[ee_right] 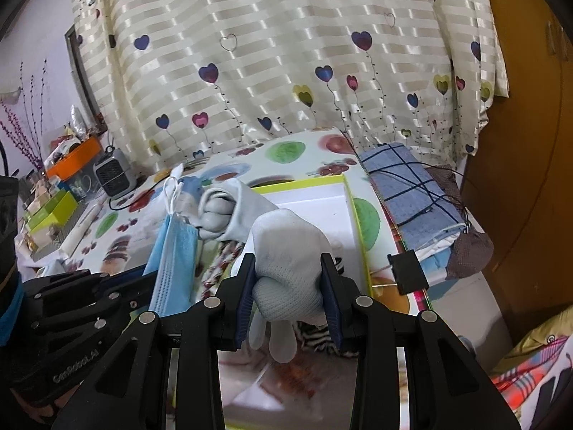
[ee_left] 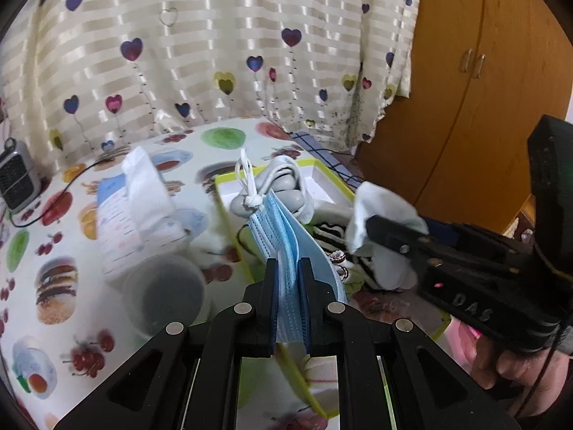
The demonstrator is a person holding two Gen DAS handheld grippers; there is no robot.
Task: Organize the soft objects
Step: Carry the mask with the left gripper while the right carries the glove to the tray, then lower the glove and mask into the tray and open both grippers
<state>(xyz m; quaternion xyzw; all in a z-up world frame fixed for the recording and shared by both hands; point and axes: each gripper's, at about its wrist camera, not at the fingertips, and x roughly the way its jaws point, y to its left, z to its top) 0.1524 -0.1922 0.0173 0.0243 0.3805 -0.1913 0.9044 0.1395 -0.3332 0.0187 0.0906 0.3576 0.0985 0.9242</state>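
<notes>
At the far left of the table (ee_left: 89,322), which is covered in a cloth printed with fruit and burgers, a small grey heater (ee_left: 16,179) stands by the heart-patterned curtain (ee_left: 215,53), its black cord trailing across the cloth. Nearer and a little to the right lies a soft pack of tissues (ee_left: 143,208) with a sheet sticking up, and just in front of it a blurred grey cup (ee_left: 164,294). Right of these, the left gripper (ee_left: 288,272) has its jaws pressed together on a folded blue face mask (ee_left: 283,243), whose white ear loops are knotted at the top end; the mask hangs above the near left edge of a shallow white box with a yellow-green rim (ee_right: 311,193). A bundled grey glove (ee_right: 222,215) shows just beyond the mask at the box, though whether it rests inside cannot be told. A black-and-white striped soft thing (ee_left: 333,240) lies below, between the two grippers. To the right, the right gripper (ee_right: 288,286) is clamped on a white knitted glove (ee_right: 290,251), bunched between the pads with its fingers dangling below, held over the near part of the box. Further right, a black binder clip (ee_right: 408,272) sits at the table's edge, beside a blue checked cloth (ee_right: 404,179) lying on a stack of fabric. A brown wooden wardrobe (ee_left: 483,71) stands at the far right.
</notes>
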